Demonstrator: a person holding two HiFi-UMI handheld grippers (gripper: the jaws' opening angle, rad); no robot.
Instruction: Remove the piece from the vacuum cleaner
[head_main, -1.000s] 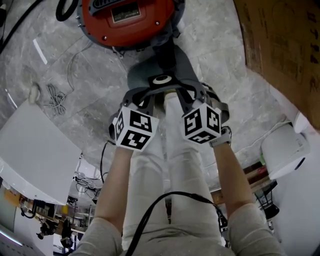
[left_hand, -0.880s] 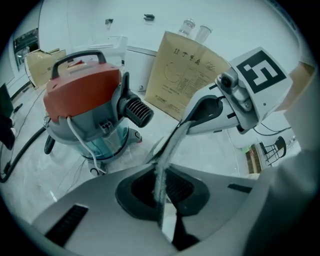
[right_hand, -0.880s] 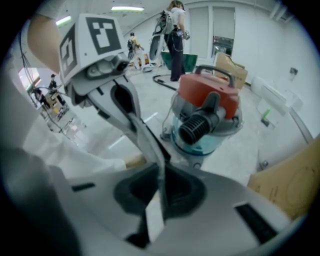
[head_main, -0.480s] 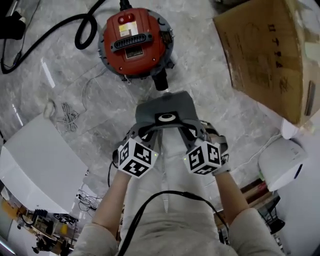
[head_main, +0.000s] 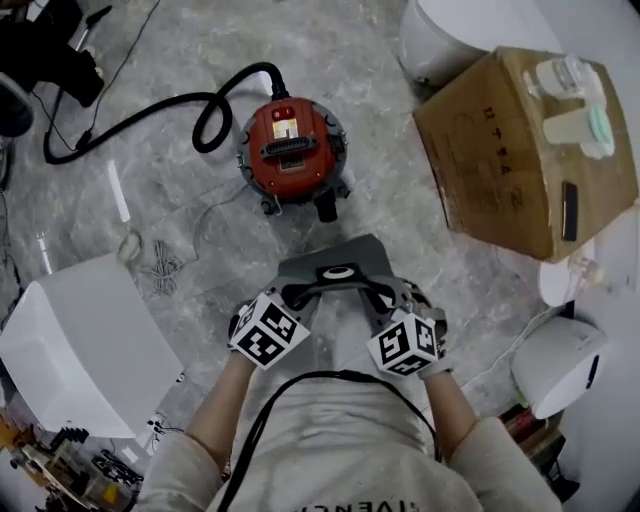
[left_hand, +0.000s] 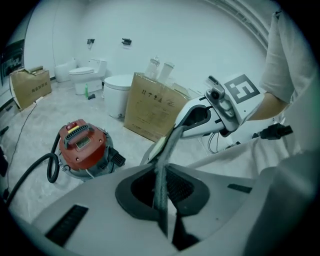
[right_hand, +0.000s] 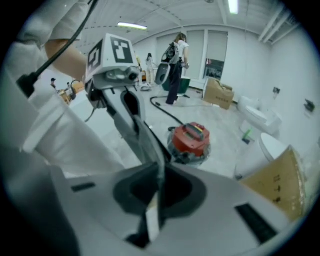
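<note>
- Nearest, on the left: left gripper (head_main: 297, 292), jaws pinched almost together on the rim of the grey piece (head_main: 335, 252), just beside its dark opening (head_main: 338, 272).
- Nearest, on the right: right gripper (head_main: 378, 293), jaws likewise squeezed almost together on that rim, from the other side of the opening.
- Between the two, held clear of the floor (head_main: 420, 250): the grey piece, long axis running left to right, broad face with the opening tilted upward, far edge pointing toward the vacuum cleaner (head_main: 293, 148).
- Near left, on the floor: a white box (head_main: 80, 345).
- Farther out, well apart from the piece: the red vacuum cleaner, standing upright, with its black hose (head_main: 150, 115) curling away to the far left.
- Far right: a cardboard box (head_main: 510, 170) with bottles (head_main: 575, 100) on top.
- Farthest: a white toilet (head_main: 440, 35).
</note>
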